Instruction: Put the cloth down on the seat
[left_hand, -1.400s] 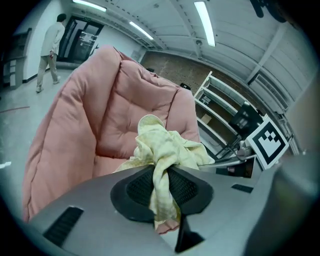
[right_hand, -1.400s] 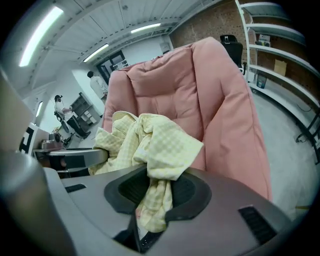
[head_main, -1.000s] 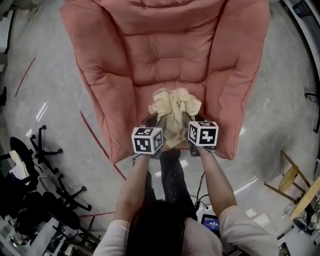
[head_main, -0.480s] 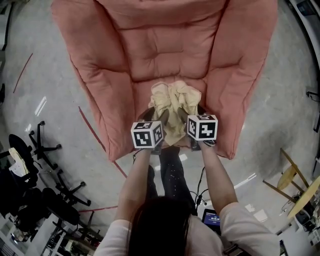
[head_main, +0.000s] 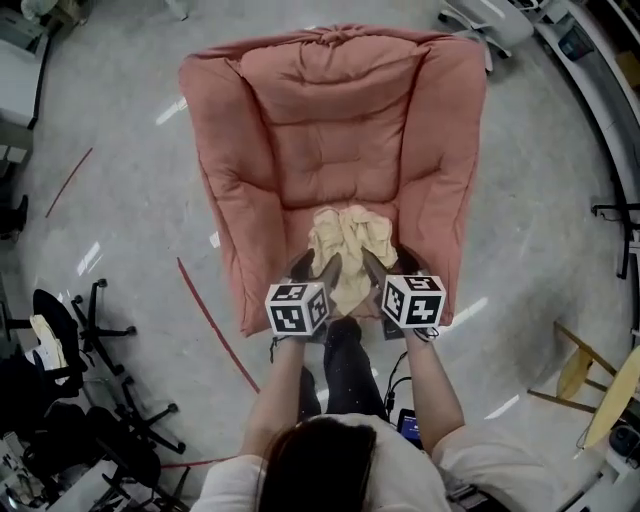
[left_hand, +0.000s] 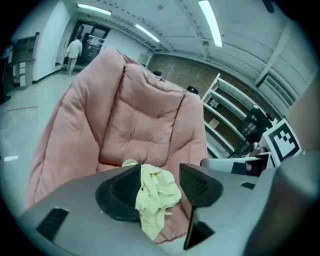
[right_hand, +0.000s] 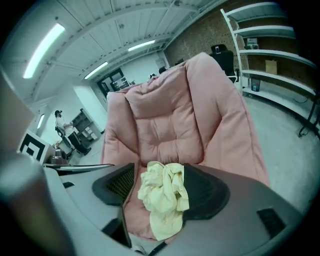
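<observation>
At the front edge of the seat, nearest the person, the left gripper and the right gripper sit side by side. Their marker cubes face up, and each is at the end of a bare forearm. Both claws are opening and stand wide, and neither has hold of anything.

The pale yellow cloth shows in the gap of each gripper when seen along its own jaws. In the left gripper view its crumpled edge overlaps the left jaw and stays clear of the right one. In the right gripper view it sits close to the right jaw. No pad pinches it in either view.

The cloth lies bunched on the seat cushion of the pink padded armchair, just beyond the jaw tips. Its near end reaches the seat's front edge. Farther off rise the tufted backrest and thick side bolsters. To the left, a red line crosses the grey floor near the chair. Black office chair bases stand well apart from it.
</observation>
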